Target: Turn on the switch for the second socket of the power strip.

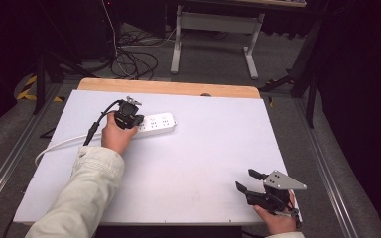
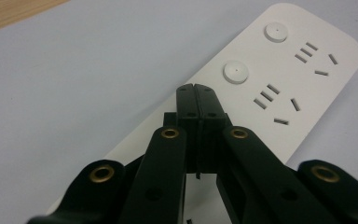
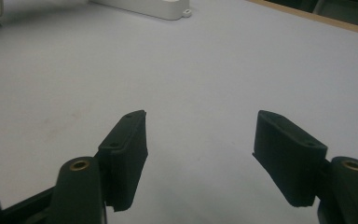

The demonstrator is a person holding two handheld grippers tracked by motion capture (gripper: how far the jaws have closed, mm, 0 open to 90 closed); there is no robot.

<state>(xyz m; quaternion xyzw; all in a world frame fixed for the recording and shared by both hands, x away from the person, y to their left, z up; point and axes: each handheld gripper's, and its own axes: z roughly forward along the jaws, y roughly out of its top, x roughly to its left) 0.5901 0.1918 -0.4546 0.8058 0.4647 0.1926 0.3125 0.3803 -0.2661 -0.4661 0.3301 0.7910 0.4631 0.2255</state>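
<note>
Power strip lies near the desk's far-left corner, long axis along the far edge. Your left tool, jaws pressed together, rests over it; your right tool gapes wide, empty.

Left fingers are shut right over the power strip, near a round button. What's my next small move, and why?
Probably ease the left gripper forward and down onto the nearer round button. Its fingers are shut together, pointing just short of that button on the power strip, with nothing held. The right gripper sits open near the table's front edge, away from the strip.
</note>
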